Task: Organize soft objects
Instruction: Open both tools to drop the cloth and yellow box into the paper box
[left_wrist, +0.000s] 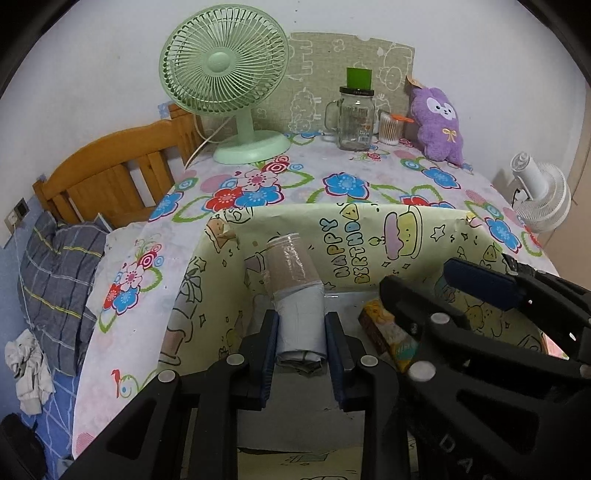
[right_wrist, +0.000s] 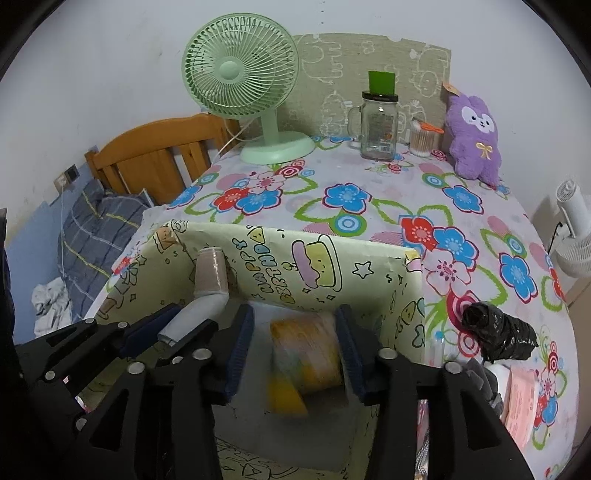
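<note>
Fingers, left: the left fingers (left_wrist: 301, 347) were nearly closed, pads pressing both sides of a pale blue-grey roll (left_wrist: 300, 325) with a taped brown end, held over the box
Fingers, right: the right fingers (right_wrist: 295, 350) stood partly apart around a yellow packet (right_wrist: 306, 358); it was blurred, and the pads seemed clear of it, so it looked released
Box: the birthday-paper box (left_wrist: 369, 236) sat at the near edge of the flowered surface (left_wrist: 351, 184); both soft things were inside its walls
Doing it well: judged from this, lower the roll to the box floor beside the packet before letting go, and keep the two sets of fingers from knocking
Hand pose: both pointed steeply down into the box, side by side, the right one crossing close to the left in the left wrist view
Waiting: a black wrapped bundle (right_wrist: 498, 336) lay outside the box on the right
</note>
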